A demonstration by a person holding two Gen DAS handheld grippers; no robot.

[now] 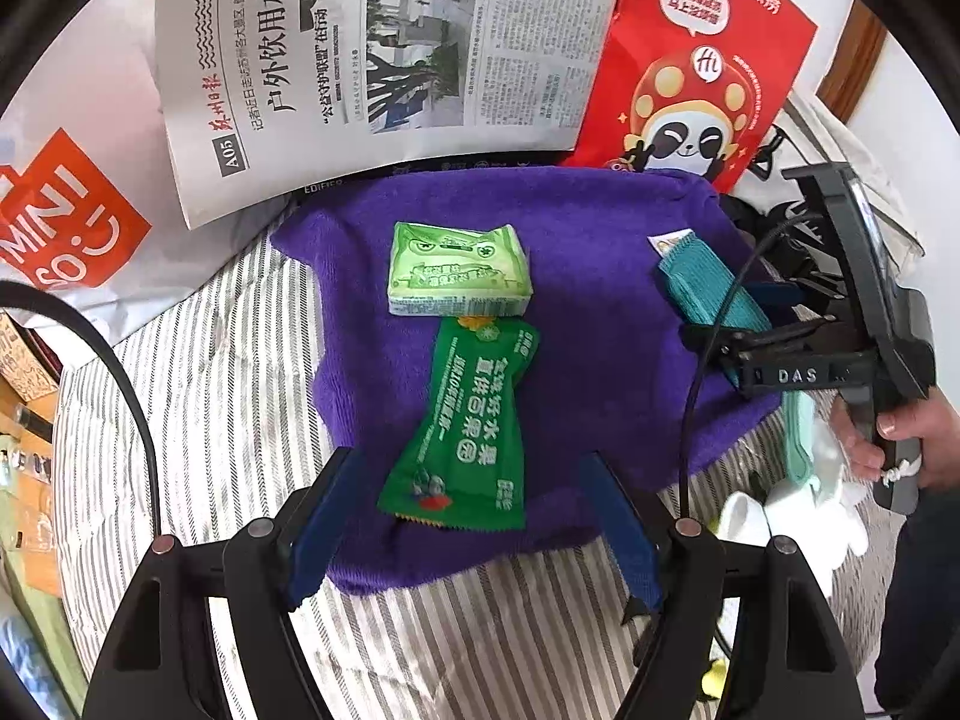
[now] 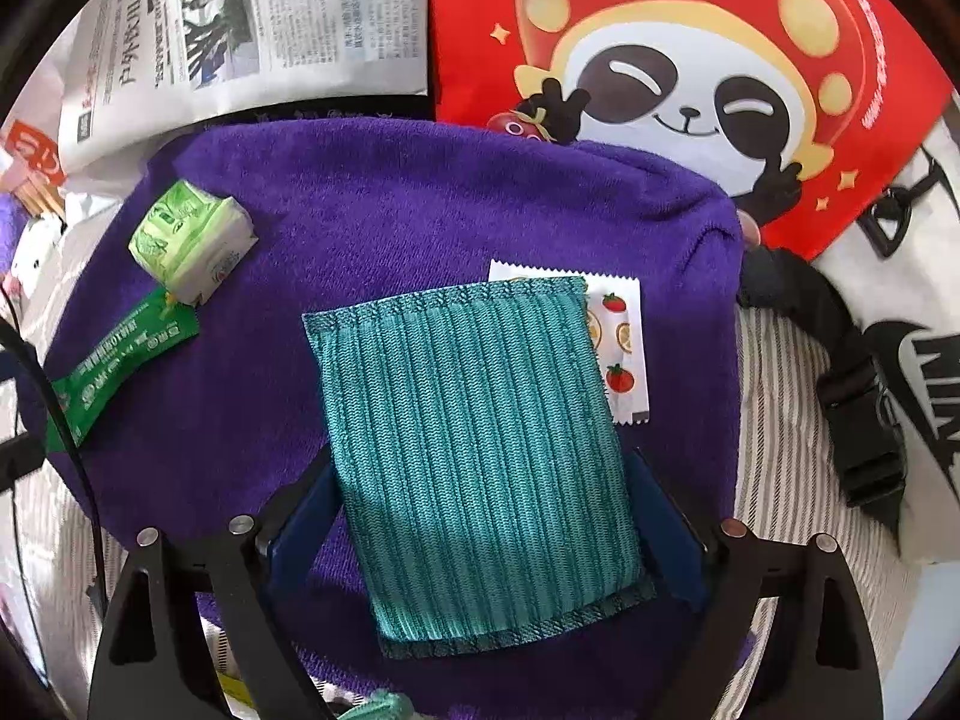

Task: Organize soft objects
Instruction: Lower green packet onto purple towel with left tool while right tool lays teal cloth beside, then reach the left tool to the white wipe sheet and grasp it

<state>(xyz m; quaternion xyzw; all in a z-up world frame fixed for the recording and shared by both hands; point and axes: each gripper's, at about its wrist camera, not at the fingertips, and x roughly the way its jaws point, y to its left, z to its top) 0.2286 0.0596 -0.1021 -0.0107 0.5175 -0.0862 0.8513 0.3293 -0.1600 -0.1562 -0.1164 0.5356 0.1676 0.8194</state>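
A folded teal ribbed cloth (image 2: 480, 456) lies on a purple towel (image 2: 420, 210), toward the towel's right side as your right gripper's camera sees it. It partly covers a white sachet printed with tomatoes and lemon slices (image 2: 621, 354), which pokes out from under its far right corner. Your right gripper (image 2: 486, 516) points steeply down over the cloth with its fingers (image 2: 666, 516) spread wide, one on each side of the cloth's near half. The blue pads sit just beside the cloth's edges; whether they touch it cannot be told.

On the left part of the towel lie a pale green tissue pack (image 1: 459, 270) and a dark green snack packet (image 1: 474, 420), the packet's far end touching the pack's near side. Your left gripper (image 1: 468, 516) hangs above the packet's near end, fingers wide apart and clear of it, gripping nothing.

The towel rests on grey-and-white striped bedding (image 1: 210, 408). Behind it stand a newspaper (image 1: 384, 60) and a red paper bag with a cartoon panda (image 1: 696, 78). A white bag with a red logo (image 1: 66, 228) lies at the far left. At the right, a white bag with black lettering (image 2: 912, 324) and a black strap with a buckle (image 2: 864, 438) lie beside the towel. From the left camera, your hand (image 1: 900, 438) shows on the right gripper's handle.
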